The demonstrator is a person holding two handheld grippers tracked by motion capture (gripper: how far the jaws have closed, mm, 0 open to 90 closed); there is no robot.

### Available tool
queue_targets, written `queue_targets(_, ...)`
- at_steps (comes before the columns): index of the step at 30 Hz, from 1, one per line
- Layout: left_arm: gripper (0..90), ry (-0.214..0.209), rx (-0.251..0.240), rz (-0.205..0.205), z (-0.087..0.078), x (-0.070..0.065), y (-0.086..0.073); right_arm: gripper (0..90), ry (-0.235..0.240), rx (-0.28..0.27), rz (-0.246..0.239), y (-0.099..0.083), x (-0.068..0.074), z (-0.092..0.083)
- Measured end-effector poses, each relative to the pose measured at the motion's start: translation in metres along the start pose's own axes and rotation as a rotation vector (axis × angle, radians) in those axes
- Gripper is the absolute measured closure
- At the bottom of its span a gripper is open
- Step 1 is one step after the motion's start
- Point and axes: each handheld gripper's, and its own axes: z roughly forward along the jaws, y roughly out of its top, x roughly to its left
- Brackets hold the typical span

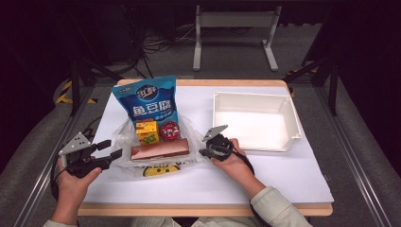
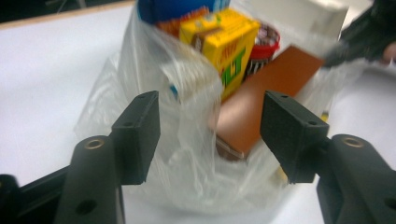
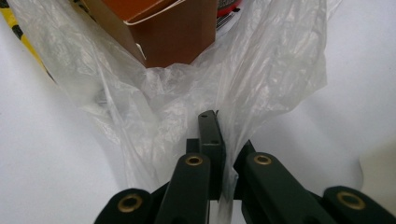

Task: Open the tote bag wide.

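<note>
Plastic bag (image 1: 124, 137) beside white tray (image 1: 295, 124)

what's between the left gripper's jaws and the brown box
Only crumpled film of the clear plastic bag separates the open left gripper from the brown box, as the left gripper view shows.

Table brightly lit; surroundings dark; left gripper view slightly blurred.

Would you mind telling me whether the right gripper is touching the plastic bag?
Touching: the right gripper view shows the right gripper shut on the plastic bag.
</note>
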Motion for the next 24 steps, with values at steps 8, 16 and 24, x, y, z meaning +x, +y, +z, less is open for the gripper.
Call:
queue_targets(8,37.7,0.003,-0.028,-0.043,0.014,0.010,0.010,89.4,0.001,-0.003,0.001,0.000,0.000,0.000)
queue_targets(16,70.3,0.101,0.038,-0.022,0.040,0.014,0.014,89.3,-0.006,-0.003,-0.004,0.000,0.001,0.000)
queue_targets(24,90.0,0.179,0.129,0.023,0.052,0.018,0.005,89.3,-0.009,-0.004,-0.011,0.000,0.002,0.000)
